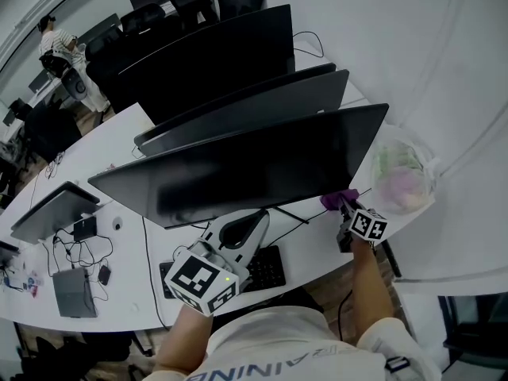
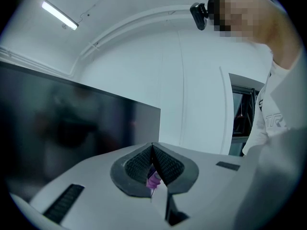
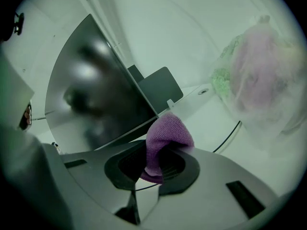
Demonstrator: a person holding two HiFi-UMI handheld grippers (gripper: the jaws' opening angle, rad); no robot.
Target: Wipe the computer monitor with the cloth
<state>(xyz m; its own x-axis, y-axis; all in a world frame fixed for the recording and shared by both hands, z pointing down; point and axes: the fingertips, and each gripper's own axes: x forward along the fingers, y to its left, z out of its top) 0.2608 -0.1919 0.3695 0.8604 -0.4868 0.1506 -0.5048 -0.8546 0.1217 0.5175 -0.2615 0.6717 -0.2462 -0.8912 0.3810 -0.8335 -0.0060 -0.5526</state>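
Observation:
The nearest dark monitor stands tilted across the white desk. My right gripper is just under the screen's lower right corner, shut on a purple cloth. In the right gripper view the cloth bulges out between the jaws of that gripper, close to the monitor's corner. My left gripper points at the monitor's lower edge near the stand, jaws shut. In the left gripper view the tips of the left gripper meet, the screen lies to their left, and a purple sliver shows behind the jaws.
A clear plastic bag of soft stuff sits right of the monitor, near the cloth. A black keyboard lies under my left gripper. More monitors stand behind. A laptop and cables lie at left. A person stands far left.

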